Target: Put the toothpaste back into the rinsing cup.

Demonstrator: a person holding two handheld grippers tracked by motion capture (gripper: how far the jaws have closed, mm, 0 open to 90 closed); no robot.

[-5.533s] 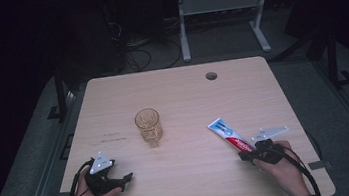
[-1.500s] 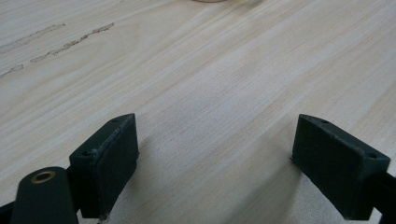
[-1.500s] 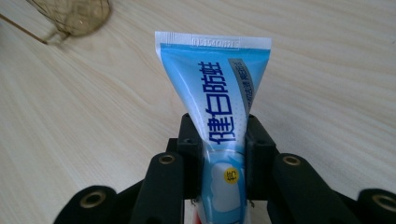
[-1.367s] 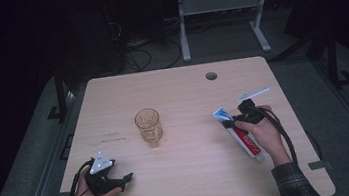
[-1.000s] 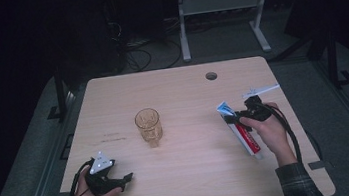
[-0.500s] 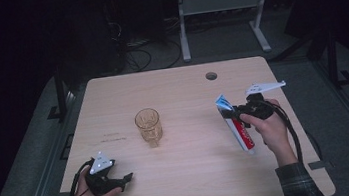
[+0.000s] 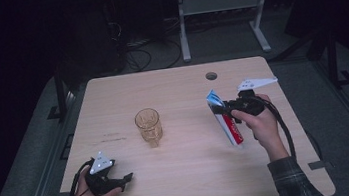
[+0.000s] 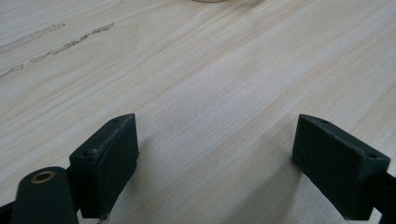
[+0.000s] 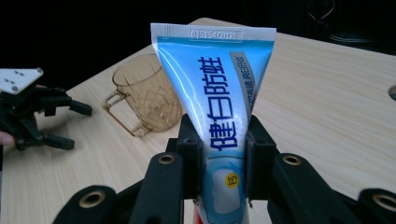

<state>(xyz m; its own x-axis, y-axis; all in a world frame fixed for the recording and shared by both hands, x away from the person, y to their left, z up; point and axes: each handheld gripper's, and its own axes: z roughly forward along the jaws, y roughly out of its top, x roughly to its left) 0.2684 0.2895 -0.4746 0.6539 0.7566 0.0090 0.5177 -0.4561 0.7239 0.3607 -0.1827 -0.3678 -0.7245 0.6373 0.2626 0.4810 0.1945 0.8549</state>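
Right gripper view confirms my right gripper [image 9: 223, 161] clamped on the toothpaste tube [image 9: 219, 88], lifted right of the glass mug [image 7: 149, 126]; I keep it upright, left gripper [image 7: 122, 181] idle, open.

- A light wooden bench [image 7: 176, 85] is standing on a dark floor, with a round cable hole [image 7: 211, 76] near its far edge.
- An amber glass mug [image 7: 149, 127] is sitting upright near its middle.
- The left gripper [image 7: 102, 175] is resting at the near left corner.
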